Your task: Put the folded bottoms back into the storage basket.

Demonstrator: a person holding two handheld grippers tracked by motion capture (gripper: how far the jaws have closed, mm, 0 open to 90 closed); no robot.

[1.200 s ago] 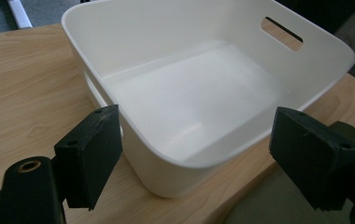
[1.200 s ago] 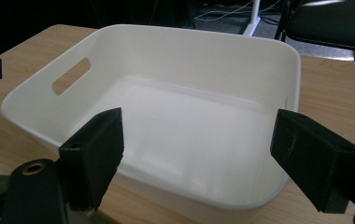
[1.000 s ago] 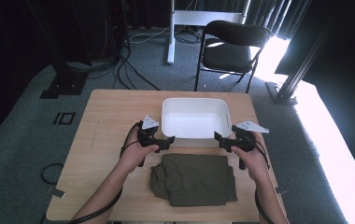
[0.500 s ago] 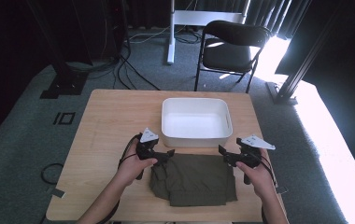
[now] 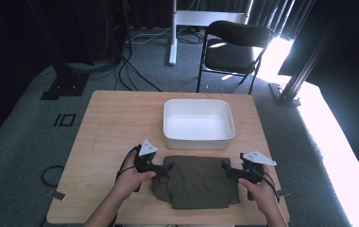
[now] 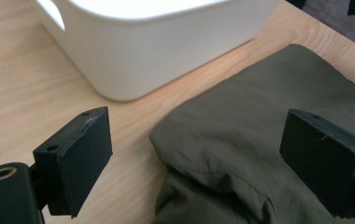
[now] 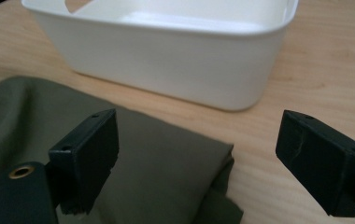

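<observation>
Here the folded olive garment lies lengthwise across the table, left gripper and right gripper gaping at its ends, the left's jaws having just widened.

No readable text, label or number shows on anything here

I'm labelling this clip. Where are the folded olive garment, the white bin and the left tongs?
Folded olive garment (image 5: 197, 182), high view, middle of its top layer.
White bin (image 5: 198, 141), high view, near outer wall.
Left tongs (image 6: 203, 149), left gripper view, midway between the two open black jaws.
</observation>
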